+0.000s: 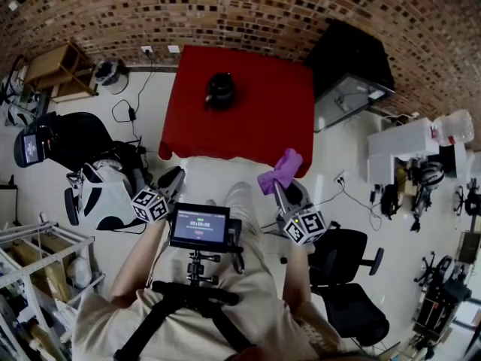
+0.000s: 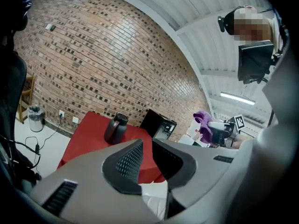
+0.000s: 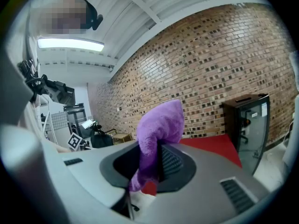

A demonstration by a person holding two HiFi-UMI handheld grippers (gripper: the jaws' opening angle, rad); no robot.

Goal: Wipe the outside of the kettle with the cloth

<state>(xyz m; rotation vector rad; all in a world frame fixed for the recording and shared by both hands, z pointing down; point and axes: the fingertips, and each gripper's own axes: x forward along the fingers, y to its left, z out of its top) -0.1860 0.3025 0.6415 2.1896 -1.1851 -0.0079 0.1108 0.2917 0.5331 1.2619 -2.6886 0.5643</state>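
Kettle, black, upright on red counter, well ahead of the 2 hand-held grippers and apart from each. Purple cloth pinched in right hand-held gripper, jaws clamped on it, free end standing above the tips. Left hand-held gripper: jaws together, nothing between them; kettle ahead, slightly left of its line.

Purple cloth; black kettle on red bench; behind the bench, brick wall mottled brown, tan and black.
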